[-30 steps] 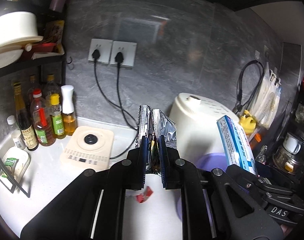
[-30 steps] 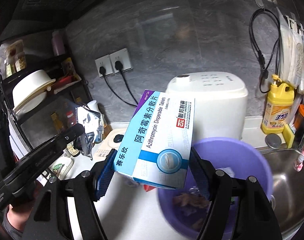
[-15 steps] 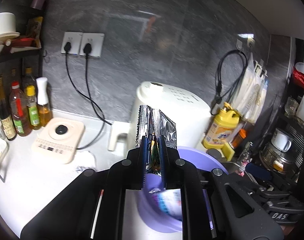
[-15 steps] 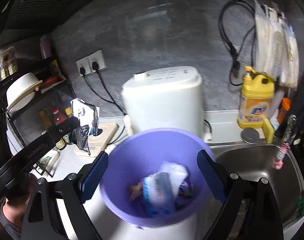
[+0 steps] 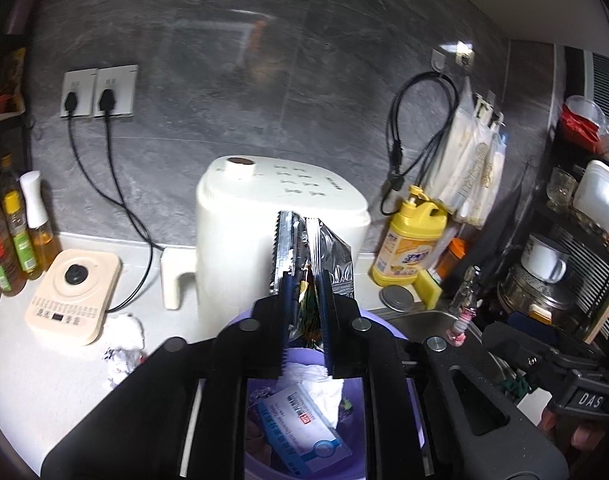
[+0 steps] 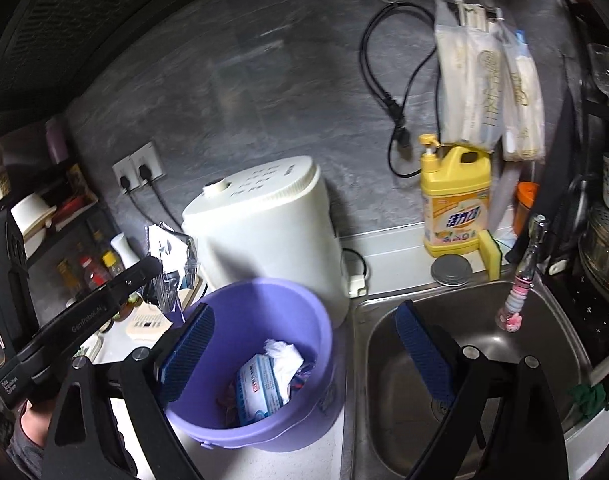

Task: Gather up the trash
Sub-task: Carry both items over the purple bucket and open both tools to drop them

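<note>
My left gripper (image 5: 304,292) is shut on a silver foil snack packet (image 5: 332,258) and holds it above the purple bucket (image 5: 388,330). The packet also shows in the right wrist view (image 6: 170,258), just left of the bucket's rim (image 6: 260,284). Inside the bucket lie a blue and white medicine box (image 6: 260,388) and a crumpled white tissue (image 6: 282,358); the box also shows in the left wrist view (image 5: 304,432). My right gripper (image 6: 304,354) is open and empty, between the bucket and the steel sink (image 6: 476,312).
A white rice cooker (image 5: 264,224) stands behind the bucket. Crumpled paper scraps (image 5: 122,340) lie on the counter by a cream appliance (image 5: 74,296). A yellow detergent bottle (image 6: 454,200), sponge, and cables sit at the back. Oil bottles (image 5: 12,224) stand at the left.
The right gripper opened and dropped the medicine box into the bucket, then shifted right toward the sink. The left gripper moved right with the foil packet to above the bucket.
</note>
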A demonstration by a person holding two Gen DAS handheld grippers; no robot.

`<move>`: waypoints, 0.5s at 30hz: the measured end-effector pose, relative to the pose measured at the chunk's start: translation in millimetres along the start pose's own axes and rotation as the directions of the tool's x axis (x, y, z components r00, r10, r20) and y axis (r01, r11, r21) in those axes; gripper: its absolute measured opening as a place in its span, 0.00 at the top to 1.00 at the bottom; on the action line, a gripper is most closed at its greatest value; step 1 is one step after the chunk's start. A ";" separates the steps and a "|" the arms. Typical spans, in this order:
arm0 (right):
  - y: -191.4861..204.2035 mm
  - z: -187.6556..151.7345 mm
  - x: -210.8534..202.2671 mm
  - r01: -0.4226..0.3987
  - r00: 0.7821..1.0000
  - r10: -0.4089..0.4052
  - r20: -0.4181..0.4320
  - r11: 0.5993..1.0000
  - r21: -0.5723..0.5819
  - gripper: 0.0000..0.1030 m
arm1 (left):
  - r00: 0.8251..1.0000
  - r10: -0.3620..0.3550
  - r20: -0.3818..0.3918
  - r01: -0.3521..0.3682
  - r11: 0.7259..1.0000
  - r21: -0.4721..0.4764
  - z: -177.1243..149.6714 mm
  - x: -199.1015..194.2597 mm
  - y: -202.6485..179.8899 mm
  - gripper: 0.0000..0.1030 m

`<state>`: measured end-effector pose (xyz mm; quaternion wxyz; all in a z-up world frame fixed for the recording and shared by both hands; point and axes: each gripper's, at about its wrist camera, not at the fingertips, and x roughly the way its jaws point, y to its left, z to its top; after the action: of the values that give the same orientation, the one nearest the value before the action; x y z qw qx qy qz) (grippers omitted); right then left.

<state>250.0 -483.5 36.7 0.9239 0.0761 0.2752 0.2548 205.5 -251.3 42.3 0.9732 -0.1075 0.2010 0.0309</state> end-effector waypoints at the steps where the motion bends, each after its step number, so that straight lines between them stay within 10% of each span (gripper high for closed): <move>1: 0.0 0.2 -0.9 0.001 1.000 -0.001 0.002 1.000 0.013 0.13 | 1.000 -0.009 -0.013 0.009 1.000 0.012 1.4 2.2 -1.1 0.48; 3: 1.3 0.8 -1.3 0.005 1.000 -0.005 0.007 1.000 0.029 0.13 | 0.999 -0.019 -0.027 0.020 0.999 0.037 1.2 4.1 -1.5 0.14; 15: 57.8 -16.1 16.2 0.000 1.000 0.000 0.001 0.999 0.053 0.11 | 0.998 0.050 -0.039 -0.046 0.994 0.097 8.1 -17.2 49.4 0.06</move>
<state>228.1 -425.6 31.8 0.9217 0.1005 0.2813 0.2474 187.7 -201.6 46.7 0.9718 -0.0565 0.2249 0.0425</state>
